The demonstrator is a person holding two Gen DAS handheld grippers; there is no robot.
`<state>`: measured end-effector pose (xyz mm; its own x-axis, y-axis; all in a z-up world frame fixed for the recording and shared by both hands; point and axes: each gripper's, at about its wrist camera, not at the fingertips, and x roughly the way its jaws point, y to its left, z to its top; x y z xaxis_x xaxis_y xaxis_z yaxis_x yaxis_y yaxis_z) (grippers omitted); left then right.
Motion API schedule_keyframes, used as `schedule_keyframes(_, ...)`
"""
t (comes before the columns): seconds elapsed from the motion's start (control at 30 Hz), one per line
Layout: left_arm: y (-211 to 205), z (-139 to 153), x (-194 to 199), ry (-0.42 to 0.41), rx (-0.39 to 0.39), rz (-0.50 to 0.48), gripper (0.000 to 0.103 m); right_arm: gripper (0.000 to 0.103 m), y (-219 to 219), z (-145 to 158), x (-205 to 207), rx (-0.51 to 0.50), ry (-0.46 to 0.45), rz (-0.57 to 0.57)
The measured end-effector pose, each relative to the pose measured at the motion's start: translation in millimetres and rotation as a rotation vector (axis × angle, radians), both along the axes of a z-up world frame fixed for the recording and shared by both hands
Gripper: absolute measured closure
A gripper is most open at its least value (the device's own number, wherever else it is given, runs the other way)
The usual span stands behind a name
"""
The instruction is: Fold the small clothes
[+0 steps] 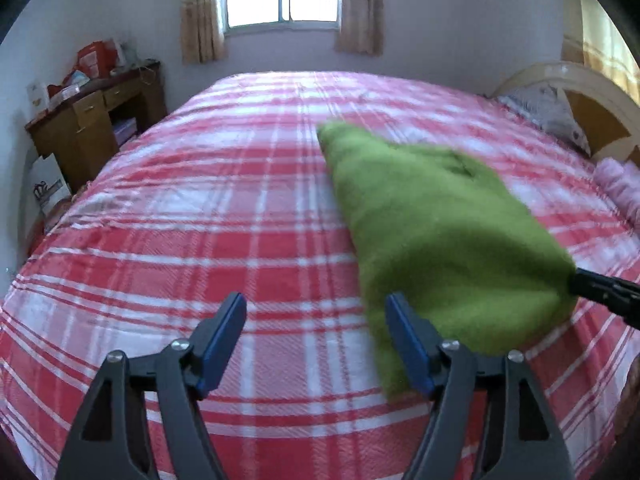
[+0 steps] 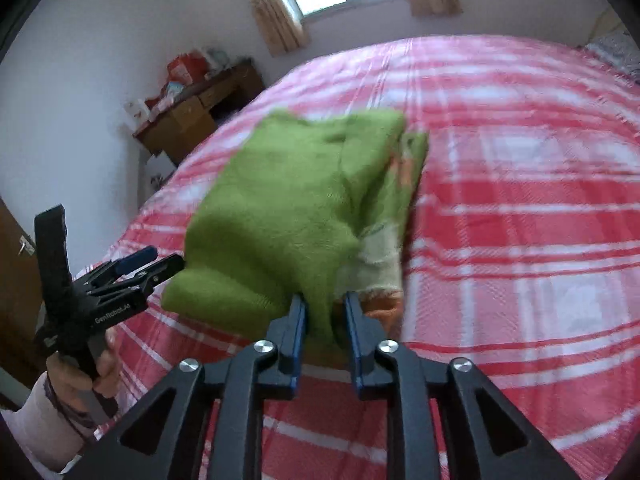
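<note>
While the left wrist view shows the left gripper (image 1: 316, 308) with jaws wide apart over bare bedspread (image 1: 200, 208), nothing between them, only the right wrist view shows the right gripper (image 2: 325, 308) with jaws narrowed around a fold of the green garment (image 2: 288, 200); whether the pads press on it cannot be told. That view also shows a person's hand (image 2: 86, 376) on the left gripper's handle, beside the cloth. Garment: fuzzy green knit, folded over, blurred, lying on the red-and-white plaid bed, orange and pale fabric showing at its right edge. Wooden desk (image 1: 100, 120) visible by the wall.
</note>
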<state>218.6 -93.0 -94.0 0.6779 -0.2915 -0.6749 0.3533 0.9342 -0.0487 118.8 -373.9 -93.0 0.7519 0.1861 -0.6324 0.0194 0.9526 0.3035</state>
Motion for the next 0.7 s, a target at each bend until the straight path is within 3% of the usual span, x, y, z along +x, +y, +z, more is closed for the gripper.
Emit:
schedule_keyframes(0.07, 5, 9, 7, -0.015, -0.041, 0.015, 0.028, 0.079, 3, 17, -6, -0.103, -0.048, -0.071)
schedule_keyframes(0.13, 2, 14, 20, -0.017, -0.059, 0.028, 0.028, 0.079, 12, 31, 1, -0.165, -0.080, -0.062)
schedule_keyframes(0.3, -30, 17, 45, -0.046, -0.050, 0.033, 0.028, 0.079, 43, 36, 45, -0.188, -0.096, 0.032)
schedule_keyframes(0.4, -55, 10, 52, -0.038, 0.016, 0.028, 0.028, 0.079, 49, 15, 82, -0.194, 0.007, 0.050)
schedule_keyframes(0.47, -68, -3, 56, -0.022, 0.057, 0.024, 0.028, 0.085, 41, -9, 97, -0.235, 0.082, 0.003)
schedule_keyframes(0.53, -76, -10, 56, -0.034, 0.077, 0.026, 0.028, 0.096, 25, -19, 97, -0.200, 0.068, -0.023)
schedule_keyframes(0.6, -83, -11, 55, -0.057, 0.102, 0.031, 0.028, 0.100, 11, -21, 100, -0.098, 0.080, -0.059)
schedule_keyframes(0.7, -88, -10, 56, -0.062, 0.126, 0.034, 0.028, 0.103, 6, -25, 109, -0.080, 0.077, -0.076)
